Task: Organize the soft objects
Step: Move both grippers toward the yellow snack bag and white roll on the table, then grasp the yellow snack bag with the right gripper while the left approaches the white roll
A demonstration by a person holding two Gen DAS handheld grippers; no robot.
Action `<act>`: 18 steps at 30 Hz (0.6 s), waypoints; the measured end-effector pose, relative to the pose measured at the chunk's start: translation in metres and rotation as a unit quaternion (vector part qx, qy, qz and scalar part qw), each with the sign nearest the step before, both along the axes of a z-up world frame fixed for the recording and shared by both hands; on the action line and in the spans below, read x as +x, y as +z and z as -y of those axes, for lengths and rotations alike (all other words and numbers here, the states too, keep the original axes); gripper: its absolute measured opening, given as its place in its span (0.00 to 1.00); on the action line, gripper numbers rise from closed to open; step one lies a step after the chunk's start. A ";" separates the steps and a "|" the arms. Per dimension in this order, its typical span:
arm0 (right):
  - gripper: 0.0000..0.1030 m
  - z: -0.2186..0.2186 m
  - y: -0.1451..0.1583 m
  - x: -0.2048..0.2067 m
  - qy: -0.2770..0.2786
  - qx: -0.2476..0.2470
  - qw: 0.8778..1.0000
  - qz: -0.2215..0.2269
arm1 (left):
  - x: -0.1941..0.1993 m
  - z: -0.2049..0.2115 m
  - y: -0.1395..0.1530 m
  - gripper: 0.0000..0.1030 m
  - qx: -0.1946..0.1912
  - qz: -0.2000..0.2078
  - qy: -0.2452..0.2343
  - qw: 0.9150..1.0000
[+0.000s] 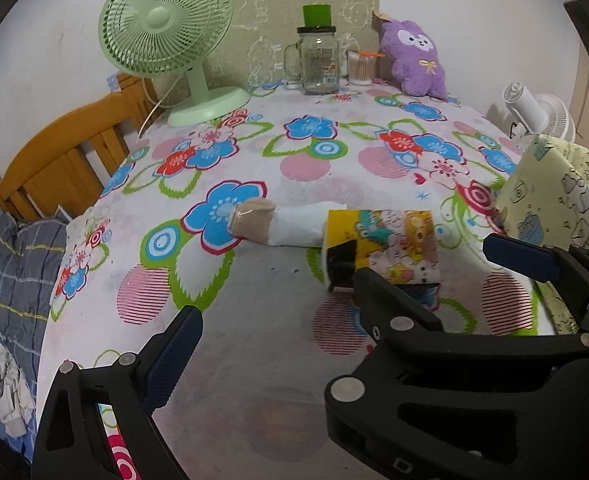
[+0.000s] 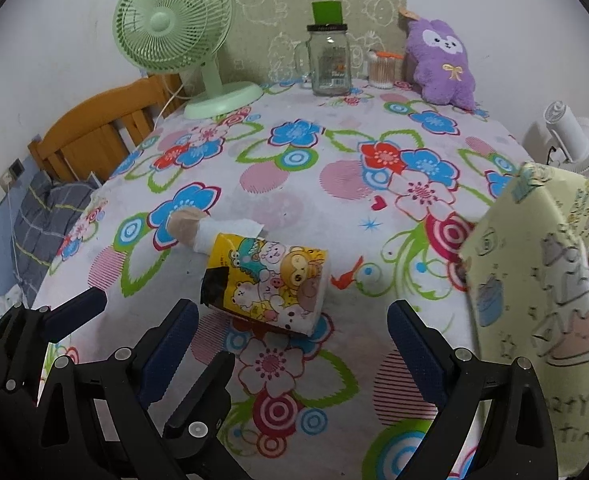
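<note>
Little of the tidying looks done. The cartoon-printed soft roll (image 2: 268,284) lies on its side near the middle of the floral tablecloth (image 2: 334,152), its white and tan end pointing far-left, and nothing grips it. The purple plush toy (image 2: 442,64) leans against the far wall at the right, beside a cotton-swab pot (image 2: 382,70) and a glass mug jar (image 2: 330,62); a green desk fan (image 2: 174,36) stands far-left. A pale yellow printed fabric box (image 2: 542,300) sits at the right edge, likely where the soft things go, though its inside is hidden.

Both grippers hover low over the near edge, angled toward the far side. The left gripper (image 1: 334,284) is spread wide and empty, with the roll just beyond its fingertips. The right gripper (image 2: 294,320) is also spread and empty, the roll lying just ahead between its fingers, untouched. Picking up the roll is still to come, and probably the plush after it
</note>
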State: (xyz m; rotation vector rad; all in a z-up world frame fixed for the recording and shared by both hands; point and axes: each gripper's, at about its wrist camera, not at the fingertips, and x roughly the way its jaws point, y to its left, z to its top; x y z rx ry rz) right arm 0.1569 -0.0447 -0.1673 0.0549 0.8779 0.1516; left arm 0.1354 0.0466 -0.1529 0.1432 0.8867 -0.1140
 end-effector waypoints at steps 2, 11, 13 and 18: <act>0.94 -0.004 -0.002 0.003 0.002 0.000 1.000 -0.002 | 0.002 -0.004 -0.003 0.95 -0.002 -0.003 0.003 1.000; 0.94 -0.016 -0.012 0.019 -0.008 -0.005 1.000 -0.005 | 0.014 -0.015 -0.011 0.95 -0.010 -0.018 0.027 0.999; 0.94 -0.017 -0.013 0.021 -0.009 -0.007 1.000 -0.004 | 0.017 -0.017 -0.012 0.95 -0.011 -0.020 0.030 0.999; 0.89 -0.019 -0.017 0.027 -0.005 -0.011 1.000 -0.013 | 0.021 -0.018 -0.016 0.95 -0.010 -0.026 0.032 0.999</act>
